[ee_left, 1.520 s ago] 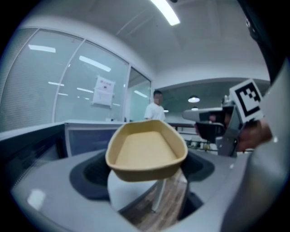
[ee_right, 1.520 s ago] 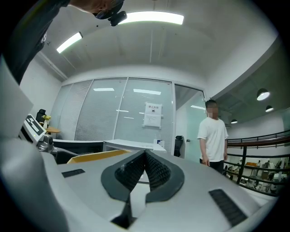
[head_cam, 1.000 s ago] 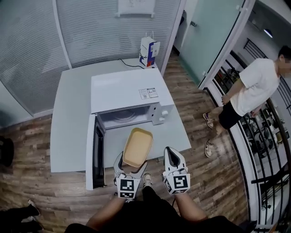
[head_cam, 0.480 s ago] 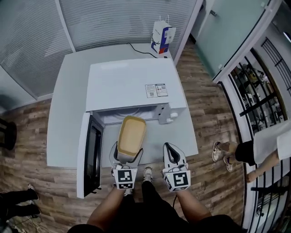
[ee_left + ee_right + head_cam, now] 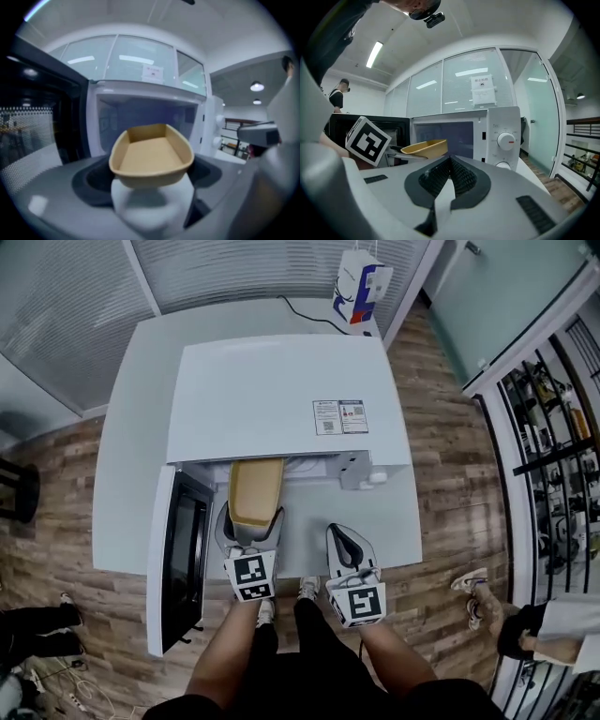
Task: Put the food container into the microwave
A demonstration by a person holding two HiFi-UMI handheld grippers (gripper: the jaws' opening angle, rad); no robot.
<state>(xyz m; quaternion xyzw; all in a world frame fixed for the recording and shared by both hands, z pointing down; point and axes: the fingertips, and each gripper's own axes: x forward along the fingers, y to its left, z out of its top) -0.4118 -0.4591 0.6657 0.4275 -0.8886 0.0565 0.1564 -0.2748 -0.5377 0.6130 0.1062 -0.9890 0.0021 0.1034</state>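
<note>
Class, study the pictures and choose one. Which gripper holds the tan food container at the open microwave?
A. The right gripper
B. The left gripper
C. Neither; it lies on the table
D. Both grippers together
B: in the left gripper view, the food container sits clamped by the left gripper, while the right gripper has its jaws together on nothing, off to the side.
</note>
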